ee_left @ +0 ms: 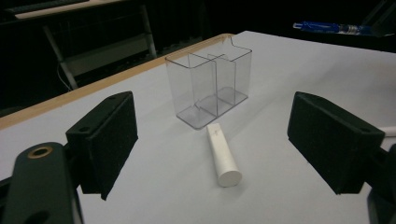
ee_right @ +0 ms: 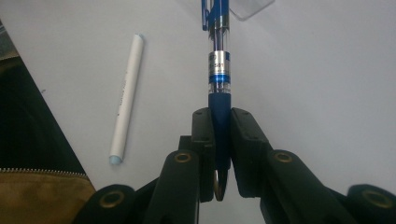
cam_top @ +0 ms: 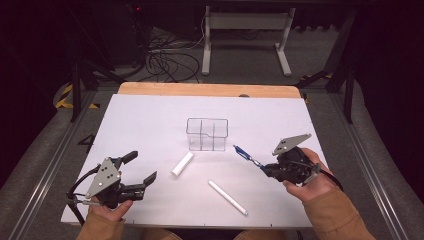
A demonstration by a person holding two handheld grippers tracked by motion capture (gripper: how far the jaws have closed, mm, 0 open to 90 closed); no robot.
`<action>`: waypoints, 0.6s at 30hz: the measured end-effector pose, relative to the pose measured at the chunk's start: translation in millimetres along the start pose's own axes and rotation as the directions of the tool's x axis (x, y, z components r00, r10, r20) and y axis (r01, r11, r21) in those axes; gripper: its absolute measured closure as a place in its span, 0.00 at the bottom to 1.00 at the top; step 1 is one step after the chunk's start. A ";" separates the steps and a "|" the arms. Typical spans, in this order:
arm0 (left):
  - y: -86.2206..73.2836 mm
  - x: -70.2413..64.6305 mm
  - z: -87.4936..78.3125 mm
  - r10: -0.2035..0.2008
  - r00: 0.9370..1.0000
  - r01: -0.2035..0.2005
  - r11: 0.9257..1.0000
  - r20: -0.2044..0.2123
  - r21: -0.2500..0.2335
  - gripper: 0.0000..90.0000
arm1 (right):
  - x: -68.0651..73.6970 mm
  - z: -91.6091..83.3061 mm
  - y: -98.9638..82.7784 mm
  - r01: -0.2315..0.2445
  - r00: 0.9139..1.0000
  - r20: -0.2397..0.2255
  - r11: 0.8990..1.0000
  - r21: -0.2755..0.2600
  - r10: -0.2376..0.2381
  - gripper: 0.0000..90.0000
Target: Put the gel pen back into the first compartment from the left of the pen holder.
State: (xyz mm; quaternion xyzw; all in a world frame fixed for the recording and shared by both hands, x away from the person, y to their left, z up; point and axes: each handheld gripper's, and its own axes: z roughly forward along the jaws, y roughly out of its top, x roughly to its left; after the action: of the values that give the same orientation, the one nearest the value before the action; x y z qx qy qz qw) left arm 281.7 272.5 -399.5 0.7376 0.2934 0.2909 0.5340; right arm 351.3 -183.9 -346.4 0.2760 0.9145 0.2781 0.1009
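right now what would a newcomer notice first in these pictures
Probably the blue pen, clamped in the right claw and held above the white sheet at the table's right. Next, the clear divided box standing mid-table, with a short white tube lying just before it, ahead of the open left claw.

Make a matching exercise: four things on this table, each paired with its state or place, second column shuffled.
Things:
1. blue pen
2. short white tube
3. long white stick
4. clear box

States or places:
A. lies just in front of the clear box, ahead of the open left gripper
B. stands upright at mid-table, compartments empty
C. clamped in the right gripper
D. lies flat near the table's front edge, between the two grippers

Pairs: 1-C, 2-A, 3-D, 4-B
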 end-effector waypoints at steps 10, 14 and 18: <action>3.5 6.6 -1.5 0.000 0.999 0.000 1.000 0.047 -0.006 0.26 | 0.4 3.4 19.5 0.144 0.989 -0.036 0.989 0.013 -0.143 0.90; 4.4 7.5 -1.1 -0.002 0.999 0.003 1.000 0.043 -0.006 0.24 | 1.1 4.5 24.5 0.192 0.980 -0.046 0.981 0.018 -0.191 0.90; 5.6 7.2 -0.4 -0.006 0.999 0.006 1.000 0.038 0.003 0.20 | 2.0 5.3 28.4 0.211 0.976 -0.060 0.977 0.014 -0.210 0.90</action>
State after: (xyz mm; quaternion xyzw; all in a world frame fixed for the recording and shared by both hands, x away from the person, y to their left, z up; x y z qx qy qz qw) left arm 286.8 276.7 -393.2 0.7429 0.2860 0.2747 0.5393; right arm 364.2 -160.7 -334.8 0.1703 0.9440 0.2643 0.1003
